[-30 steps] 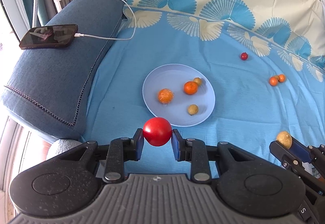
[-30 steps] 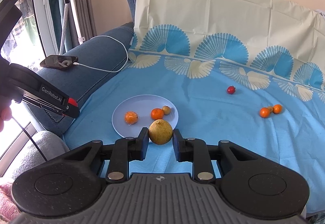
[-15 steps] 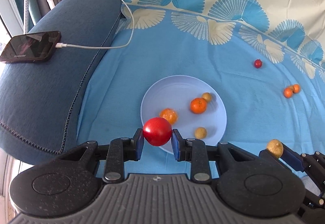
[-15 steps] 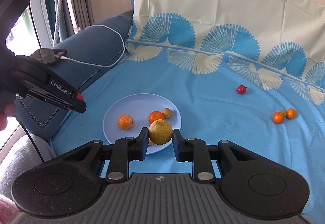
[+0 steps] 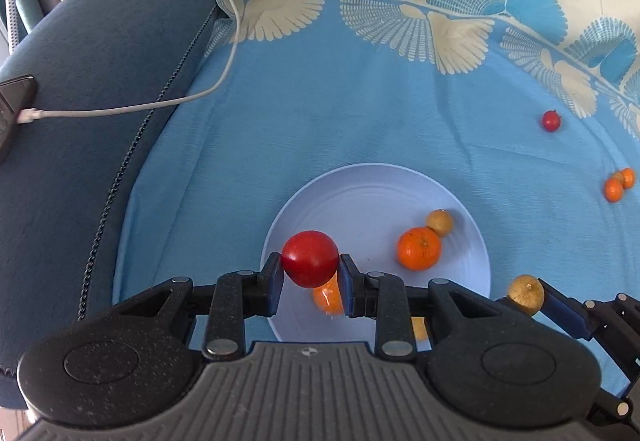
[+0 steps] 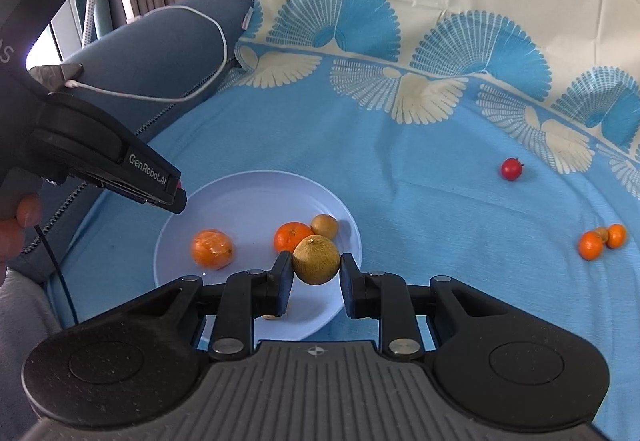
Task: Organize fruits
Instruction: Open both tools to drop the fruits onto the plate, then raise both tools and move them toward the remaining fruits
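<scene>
You are mid-delivery with both tools loaded. Your left gripper (image 5: 310, 281) is pinching a red fruit (image 5: 310, 258) between its pads, low in the centre of the left wrist view, over the near left part of the pale blue plate (image 5: 376, 181). Your right gripper (image 6: 315, 276) is clamped on a yellow-brown fruit (image 6: 316, 259), low centre in the right wrist view, over the plate's near right rim.

The plate already carries a peeled orange (image 6: 212, 248), a whole orange (image 6: 292, 236) and a small brown fruit (image 6: 325, 226) touching it; a further piece is mostly hidden behind the fingers. Well apart from the plate, on the right of the frame, a small red fruit (image 6: 511, 169) and a cluster of little oranges (image 6: 602, 240) lie on the cloth, so the job looks roughly half done.

The next move, as I judge it, calls for lowering each fruit onto a bare patch of plate before you let go; round fruit released from height may roll off the shallow rim or knock the others.

The surface is a soft sofa seat under a blue cloth (image 5: 320, 113) with fan patterns, so expect some give. At the upper left, a phone (image 5: 12, 109) on a white cable (image 5: 200, 93) rests on the dark blue armrest (image 5: 80, 81). Curtains hang beyond.
</scene>
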Action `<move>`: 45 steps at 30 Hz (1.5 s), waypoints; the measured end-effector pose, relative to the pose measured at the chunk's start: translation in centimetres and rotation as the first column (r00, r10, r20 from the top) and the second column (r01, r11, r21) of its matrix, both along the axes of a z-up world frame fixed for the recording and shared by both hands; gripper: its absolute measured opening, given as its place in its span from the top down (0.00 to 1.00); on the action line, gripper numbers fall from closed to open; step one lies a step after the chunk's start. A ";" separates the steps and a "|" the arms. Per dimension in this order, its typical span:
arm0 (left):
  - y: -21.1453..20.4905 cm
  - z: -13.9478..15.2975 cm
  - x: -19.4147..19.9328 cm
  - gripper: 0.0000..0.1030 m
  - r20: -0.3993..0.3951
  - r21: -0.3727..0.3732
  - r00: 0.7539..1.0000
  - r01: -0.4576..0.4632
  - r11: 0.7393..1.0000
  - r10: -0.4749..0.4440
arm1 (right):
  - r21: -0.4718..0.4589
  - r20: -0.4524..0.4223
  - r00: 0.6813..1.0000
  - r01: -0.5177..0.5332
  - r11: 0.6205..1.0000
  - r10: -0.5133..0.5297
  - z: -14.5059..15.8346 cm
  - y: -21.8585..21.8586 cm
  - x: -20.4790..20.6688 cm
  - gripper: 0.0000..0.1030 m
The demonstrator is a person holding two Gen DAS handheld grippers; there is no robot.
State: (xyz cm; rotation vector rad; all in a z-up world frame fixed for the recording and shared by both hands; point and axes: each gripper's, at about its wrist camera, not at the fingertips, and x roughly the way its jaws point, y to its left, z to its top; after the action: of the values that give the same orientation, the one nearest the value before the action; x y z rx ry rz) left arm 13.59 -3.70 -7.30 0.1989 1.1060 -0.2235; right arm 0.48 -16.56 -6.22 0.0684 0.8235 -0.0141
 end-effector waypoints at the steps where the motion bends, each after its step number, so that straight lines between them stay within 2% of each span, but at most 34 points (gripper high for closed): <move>1: -0.2 -0.4 0.4 0.69 -0.001 0.001 1.000 0.005 1.000 -0.005 | -0.002 -0.008 1.000 -0.002 1.000 0.002 -0.5 0.0 0.5 0.74; 9: -1.5 -3.5 2.7 0.68 -0.015 0.049 0.999 0.034 0.998 -0.033 | -0.027 -0.062 0.998 -0.030 0.999 0.029 -3.4 0.3 3.4 0.74; 11: -1.5 -3.6 2.9 0.46 -0.018 0.037 0.998 0.056 0.998 -0.055 | -0.025 -0.072 0.996 -0.049 0.998 0.047 -4.0 0.5 4.0 0.74; 12: -1.3 -3.4 2.8 0.19 -0.011 0.025 0.998 0.064 0.998 -0.064 | -0.014 -0.079 0.995 -0.064 0.998 0.063 -4.1 0.5 4.2 0.74; 13: -1.0 -3.1 2.7 0.01 0.005 0.019 0.998 0.060 0.998 -0.061 | 0.000 -0.079 0.994 -0.075 0.997 0.075 -4.1 0.6 4.3 0.63; 14: -0.8 -2.5 2.3 0.01 0.039 0.016 0.998 0.044 0.999 -0.045 | 0.006 -0.080 0.994 -0.081 0.997 0.081 -4.0 0.6 4.4 0.54; 15: -0.5 -2.0 1.9 0.00 0.061 0.013 0.997 0.037 0.999 -0.037 | 0.006 -0.076 0.994 -0.079 0.997 0.080 -3.8 0.6 4.3 0.39; 16: -0.2 -1.6 1.5 0.00 0.065 0.015 0.997 0.040 0.999 -0.041 | 0.002 -0.066 0.995 -0.071 0.997 0.071 -3.5 0.5 4.1 0.32; 17: 0.1 -1.2 1.0 0.00 0.055 0.026 0.998 0.038 0.999 -0.039 | -0.005 -0.061 0.996 -0.060 0.998 0.060 -3.1 0.5 3.9 0.29; 19: 1.0 -0.5 -0.3 0.00 0.043 0.040 0.999 0.017 0.999 -0.019 | -0.005 -0.065 0.997 -0.040 0.999 0.040 -2.3 0.4 3.0 0.17; 23: 2.9 1.4 -3.7 0.00 0.033 0.059 0.999 -0.019 0.998 0.017 | 0.015 -0.072 0.997 0.020 1.000 -0.019 -0.4 0.3 0.0 0.09; 25: 3.9 2.4 -5.5 0.00 0.024 0.044 0.999 -0.031 0.999 0.030 | 0.021 -0.069 0.996 0.052 0.998 -0.050 0.5 0.6 -1.7 0.01; 27: 5.0 3.5 -7.5 0.00 0.023 0.020 0.999 -0.037 0.999 0.037 | 0.029 -0.056 0.994 0.092 0.995 -0.090 1.5 0.9 -3.6 0.01; 31: 6.2 5.6 -10.8 0.00 0.052 -0.024 0.997 -0.056 0.998 0.057 | 0.036 -0.009 0.996 0.088 0.996 -0.087 3.6 1.8 -7.2 0.01; 36: 6.5 7.7 -14.0 0.00 0.094 -0.047 0.993 -0.062 0.997 0.066 | 0.017 0.072 0.991 0.108 0.994 -0.109 6.0 2.7 -11.2 0.01; 45: 7.1 10.4 -18.6 0.00 0.171 -0.076 0.985 -0.016 0.997 0.029 | 0.003 0.149 0.971 0.186 0.982 -0.185 8.5 2.9 -16.2 0.01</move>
State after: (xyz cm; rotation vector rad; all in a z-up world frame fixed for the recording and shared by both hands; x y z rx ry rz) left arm -4.97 3.40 3.07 0.1366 0.9266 -0.2229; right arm -15.76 -13.70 2.28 0.1347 0.6653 -0.1879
